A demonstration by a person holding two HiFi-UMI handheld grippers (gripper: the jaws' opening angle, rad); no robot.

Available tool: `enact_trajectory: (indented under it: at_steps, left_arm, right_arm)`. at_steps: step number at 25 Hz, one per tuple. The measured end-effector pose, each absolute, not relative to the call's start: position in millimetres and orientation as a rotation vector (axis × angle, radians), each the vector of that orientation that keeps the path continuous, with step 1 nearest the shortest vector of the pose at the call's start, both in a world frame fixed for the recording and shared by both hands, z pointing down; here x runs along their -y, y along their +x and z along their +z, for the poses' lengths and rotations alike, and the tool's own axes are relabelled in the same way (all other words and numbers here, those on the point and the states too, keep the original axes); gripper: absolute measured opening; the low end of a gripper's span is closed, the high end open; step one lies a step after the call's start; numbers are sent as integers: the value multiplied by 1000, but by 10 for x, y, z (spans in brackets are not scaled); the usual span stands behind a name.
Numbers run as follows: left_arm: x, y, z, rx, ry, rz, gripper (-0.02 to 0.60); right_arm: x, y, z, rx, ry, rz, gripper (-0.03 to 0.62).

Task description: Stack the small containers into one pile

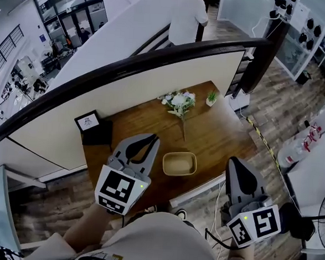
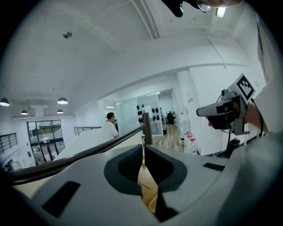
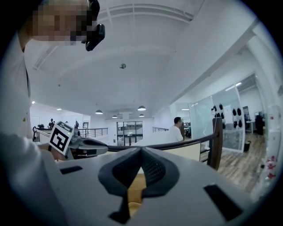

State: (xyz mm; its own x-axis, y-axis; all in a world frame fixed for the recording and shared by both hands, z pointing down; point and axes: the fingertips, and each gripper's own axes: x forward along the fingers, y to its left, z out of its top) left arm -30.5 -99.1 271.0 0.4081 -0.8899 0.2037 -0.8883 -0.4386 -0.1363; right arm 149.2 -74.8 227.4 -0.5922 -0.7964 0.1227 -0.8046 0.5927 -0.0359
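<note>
One small beige rectangular container (image 1: 179, 163) sits on the wooden table (image 1: 217, 136), near its front edge. I cannot tell whether others are nested inside it. My left gripper (image 1: 155, 136) hovers just left of the container, jaws shut with nothing between them. My right gripper (image 1: 234, 159) hangs to the container's right, past the table's edge, also shut and empty. In the left gripper view the closed jaws (image 2: 143, 148) frame a sliver of the container's rim (image 2: 153, 204), and the right gripper (image 2: 223, 110) shows at the right. In the right gripper view, table wood (image 3: 134, 184) shows below the closed gripper (image 3: 140, 150).
A bunch of white flowers (image 1: 179, 102) lies at the table's far side beside a tiny potted plant (image 1: 211, 98). A black picture frame (image 1: 89, 121) stands at the left corner. A dark curved railing (image 1: 156, 57) runs behind the table; a person (image 1: 187, 14) stands beyond it.
</note>
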Motion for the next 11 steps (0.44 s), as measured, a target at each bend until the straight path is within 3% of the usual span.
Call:
enact_trajectory:
  at_steps: [11]
  left_arm:
    - [958,-166,2590,-1611,-2628,-349,18]
  right_arm:
    - [725,1495,2180,2737,1357,100,3]
